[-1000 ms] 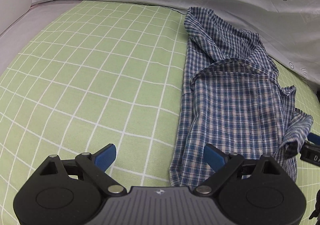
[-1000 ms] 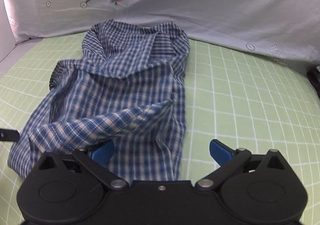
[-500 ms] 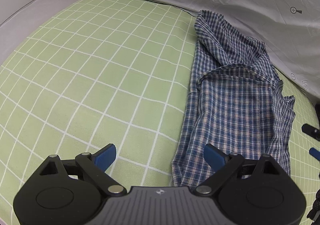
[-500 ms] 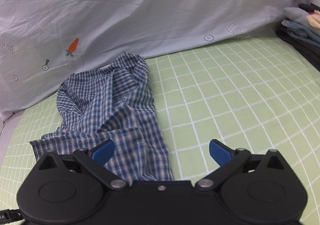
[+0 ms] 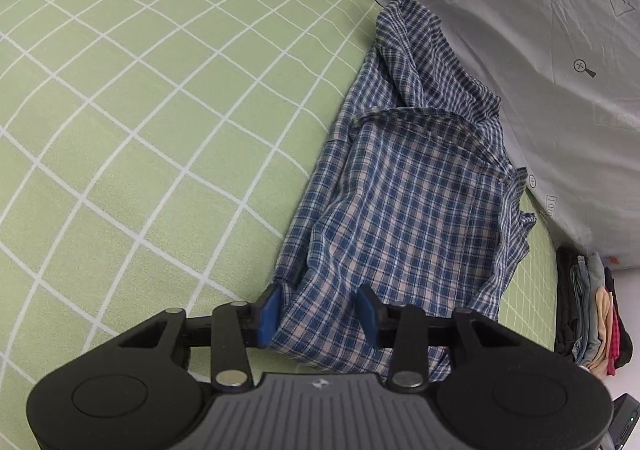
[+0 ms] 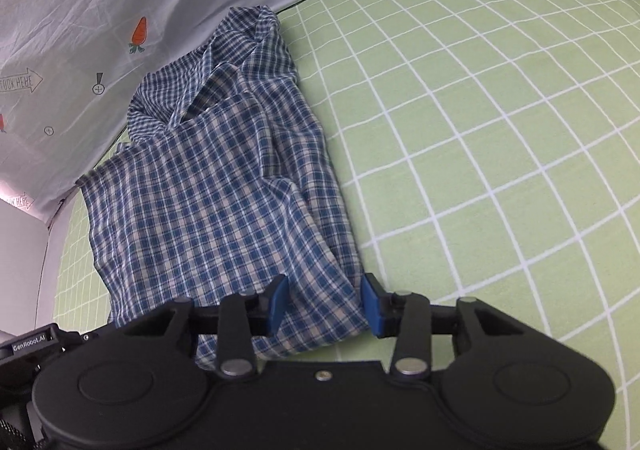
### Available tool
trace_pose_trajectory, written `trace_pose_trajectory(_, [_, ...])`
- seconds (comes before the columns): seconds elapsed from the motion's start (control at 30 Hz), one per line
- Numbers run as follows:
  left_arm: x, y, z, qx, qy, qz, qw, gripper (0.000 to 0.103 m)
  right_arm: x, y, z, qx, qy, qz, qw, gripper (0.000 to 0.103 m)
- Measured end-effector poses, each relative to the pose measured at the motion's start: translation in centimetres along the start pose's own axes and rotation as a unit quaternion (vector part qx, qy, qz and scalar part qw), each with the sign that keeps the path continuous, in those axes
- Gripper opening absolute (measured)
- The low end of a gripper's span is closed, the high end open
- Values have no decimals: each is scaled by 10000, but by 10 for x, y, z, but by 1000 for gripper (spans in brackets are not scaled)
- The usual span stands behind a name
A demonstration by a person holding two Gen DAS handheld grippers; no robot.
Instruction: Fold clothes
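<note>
A blue plaid shirt (image 5: 412,205) lies crumpled lengthwise on a green bed sheet (image 5: 152,121) with a white grid, its far end bunched against a pale grey cloth (image 5: 560,61) printed with carrots. The left tool (image 5: 320,314) straddles the shirt's near left corner and the right tool (image 6: 324,304) its near right corner, blue pads partly apart with fabric between them; whether they pinch it I cannot tell. A stack of folded clothes (image 5: 592,314) sits at the right edge of the left view.

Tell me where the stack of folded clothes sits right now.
In the left wrist view, the stack of folded clothes sits at the far right edge, beyond the plaid shirt, below the grey carrot-print sheet.
</note>
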State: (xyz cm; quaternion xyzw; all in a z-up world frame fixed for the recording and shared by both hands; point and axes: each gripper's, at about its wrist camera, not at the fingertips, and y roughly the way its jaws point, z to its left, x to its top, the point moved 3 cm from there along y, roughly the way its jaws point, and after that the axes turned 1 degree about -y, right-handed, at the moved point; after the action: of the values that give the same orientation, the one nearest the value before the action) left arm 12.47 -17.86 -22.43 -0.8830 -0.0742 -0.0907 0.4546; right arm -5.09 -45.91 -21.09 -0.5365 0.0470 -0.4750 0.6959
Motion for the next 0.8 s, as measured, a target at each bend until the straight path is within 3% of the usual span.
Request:
trace_pose_trajectory(0.07, [-2,-9,-2,-74,-36,-31,10000,12,3,0,4,65,-196,53,9998,9])
trace_pose_trajectory(0.13, [-5,-17,-4,-148,-72,-61,9998,8,5,-7,5,139,-237,-52,9996,3])
trace_pose_trajectory(0.23, [-9,-32,-7,-289,-131,-106,9994,4,8,-35,7,288,-355,-300,9985,3])
trace_pose_trajectory(0.33, [-14,-69,-16,-775,-207,-139,9967,4,13,-72,17,417,-922,-342,9943,3])
trace_pose_trajectory(0.4, [-16,-90,-25,-825,-139,-246,9962,3,16,-95,19,513,-1146,-352,9915,3])
trace_pose_trajectory(0.57, [-7,-103,-38,-798,-268,-440,9955,3,29,-110,17,696,-1002,-233,9923,2])
trace_pose_trajectory(0.8, [22,-89,-65,-482,-5,-555,9973,3,61,-101,34,619,-1181,-384,9903,2])
